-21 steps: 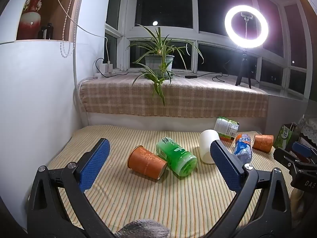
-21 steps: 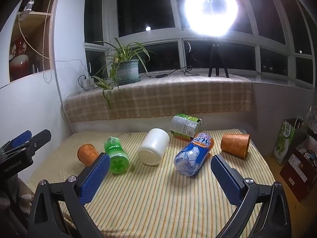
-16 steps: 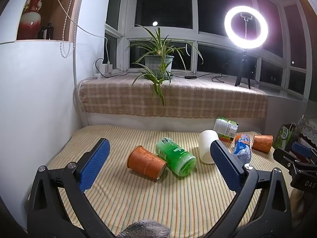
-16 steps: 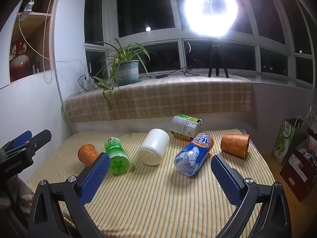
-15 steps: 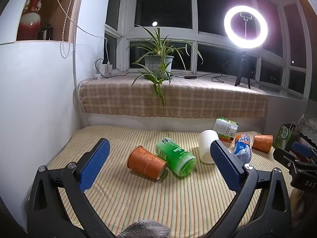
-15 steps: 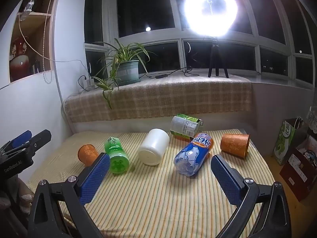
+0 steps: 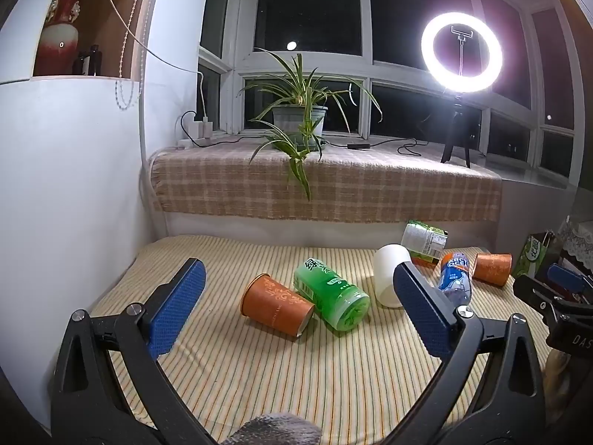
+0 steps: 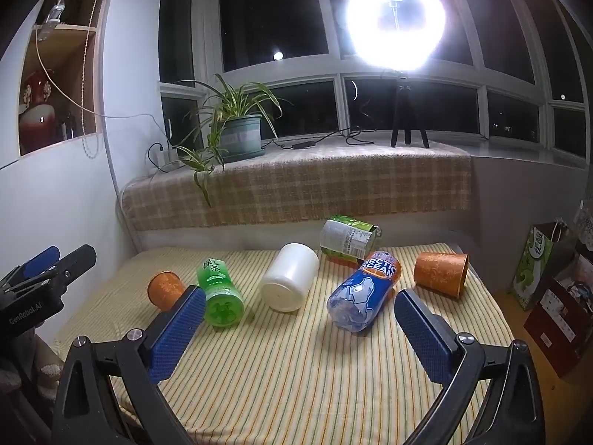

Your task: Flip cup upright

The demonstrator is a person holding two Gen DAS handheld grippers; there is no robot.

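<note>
An orange paper cup with a pale scroll pattern (image 7: 276,306) lies on its side on the yellow striped cloth of the desk (image 7: 259,378), mouth towards the camera's lower right, touching a green plastic bottle (image 7: 331,298) that lies just beside it. A second orange paper cup of the same pattern (image 8: 441,274) lies on its side near the far right edge, well apart from the first. Between them lie a white plastic jar (image 8: 291,282), a blue and orange soft-drink bottle (image 8: 365,291) and a green labelled can (image 8: 348,241), all toppled.

Against the views from a moment ago almost nothing has shifted: the cups sit where they were and both grippers hang back at much the same standoff. My reading is that the approach has not truly begun and no cup is yet righted.

The left gripper (image 7: 296,307) has its jaws spread wide, framing the nearer cup but apart from it. The right gripper (image 8: 298,332) is likewise spread, holding nothing.

Readable writing: "ARCTIC OCEAN" on the blue bottle, Chinese characters for green tea on the green bottle, "GenRobot.AI" on the left gripper's body seen from the right wrist, and "DAS" on the other gripper's body at the edge of the left view
</note>
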